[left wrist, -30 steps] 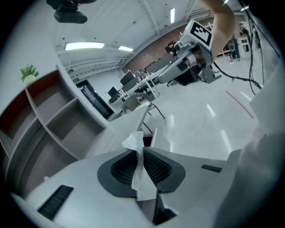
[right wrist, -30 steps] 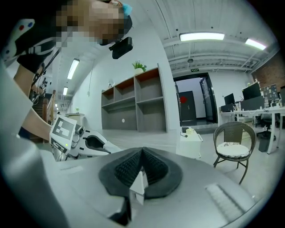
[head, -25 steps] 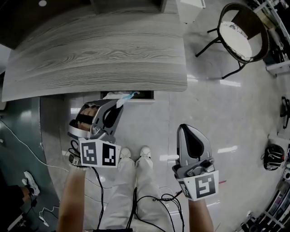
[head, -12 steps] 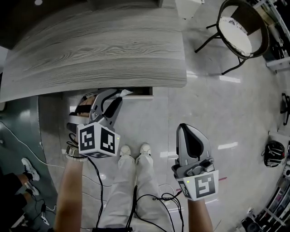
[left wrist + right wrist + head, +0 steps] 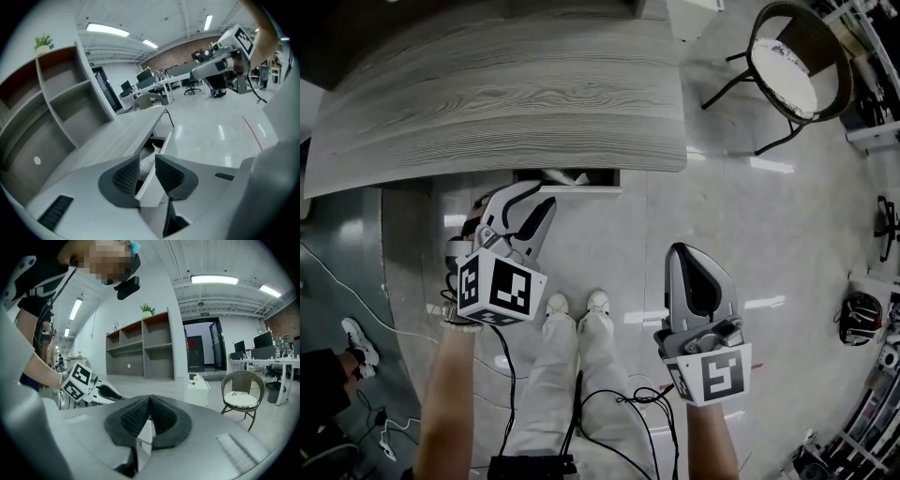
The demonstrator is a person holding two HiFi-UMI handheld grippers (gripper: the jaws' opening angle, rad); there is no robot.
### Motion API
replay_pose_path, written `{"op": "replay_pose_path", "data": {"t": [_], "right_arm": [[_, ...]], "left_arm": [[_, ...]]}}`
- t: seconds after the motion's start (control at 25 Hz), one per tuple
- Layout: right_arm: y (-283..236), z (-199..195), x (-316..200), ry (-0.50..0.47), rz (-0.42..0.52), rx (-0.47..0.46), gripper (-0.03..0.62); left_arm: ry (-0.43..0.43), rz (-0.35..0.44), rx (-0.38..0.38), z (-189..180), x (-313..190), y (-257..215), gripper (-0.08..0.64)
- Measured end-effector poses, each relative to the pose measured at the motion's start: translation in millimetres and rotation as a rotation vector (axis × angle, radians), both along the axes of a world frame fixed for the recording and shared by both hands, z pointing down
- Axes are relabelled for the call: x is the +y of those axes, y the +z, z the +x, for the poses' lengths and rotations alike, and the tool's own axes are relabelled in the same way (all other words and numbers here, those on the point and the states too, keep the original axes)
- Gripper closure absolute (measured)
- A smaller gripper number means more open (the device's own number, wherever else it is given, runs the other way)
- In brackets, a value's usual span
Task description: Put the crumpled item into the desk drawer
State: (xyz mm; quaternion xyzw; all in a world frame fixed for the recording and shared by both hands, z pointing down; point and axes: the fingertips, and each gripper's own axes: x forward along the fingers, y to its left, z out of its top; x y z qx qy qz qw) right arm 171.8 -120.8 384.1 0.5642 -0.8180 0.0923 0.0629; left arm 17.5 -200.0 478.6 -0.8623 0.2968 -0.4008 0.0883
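The crumpled white item (image 5: 566, 176) (image 5: 152, 149) lies inside the desk drawer (image 5: 581, 187), which stands a little way out under the grey wooden desk top (image 5: 506, 103). My left gripper (image 5: 532, 200) (image 5: 146, 169) hovers just in front of the drawer. Its jaws have just been opening and stand apart with nothing pressed between the pads. In the left gripper view the drawer's white front (image 5: 165, 146) shows through the gap. My right gripper (image 5: 682, 255) (image 5: 149, 417) is lower right over the floor, shut and empty.
A wicker chair (image 5: 797, 70) (image 5: 241, 399) and a small white cabinet (image 5: 694, 14) stand right of the desk. Cables (image 5: 609, 403) trail on the floor by the person's shoes (image 5: 577, 305). An open shelf unit (image 5: 61, 93) rises behind the desk.
The left gripper held the crumpled item at the drawer's mouth. Now the item lies in the drawer, the jaws have spread, and the gripper has rolled and drawn back slightly. The right gripper stayed put.
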Motion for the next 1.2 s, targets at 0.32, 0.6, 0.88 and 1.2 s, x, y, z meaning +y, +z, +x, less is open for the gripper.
{"op": "replay_pose_path", "data": {"t": [0.32, 0.6, 0.88, 1.2], "right_arm": [[-73.2, -18.6, 6.4, -0.002, 0.086, 0.035, 0.583], [-131.2, -37.4, 18.9, -0.026, 0.144, 0.070, 0.583], [-187.9, -55.3, 32.5, -0.062, 0.216, 0.067, 0.583], [-237.8, -58.6, 52.2, -0.071, 0.315, 0.087, 0.583]], "left_arm": [[-0.116, 0.034, 0.298, -16.2, 21.7, -101.8, 0.543], [-0.059, 0.121, 0.423, -14.8, 52.7, -200.3, 0.552], [-0.034, 0.221, 0.474, -28.1, 80.8, -278.0, 0.552], [-0.082, 0.297, 0.572, -54.9, 111.0, -338.1, 0.552]]}}
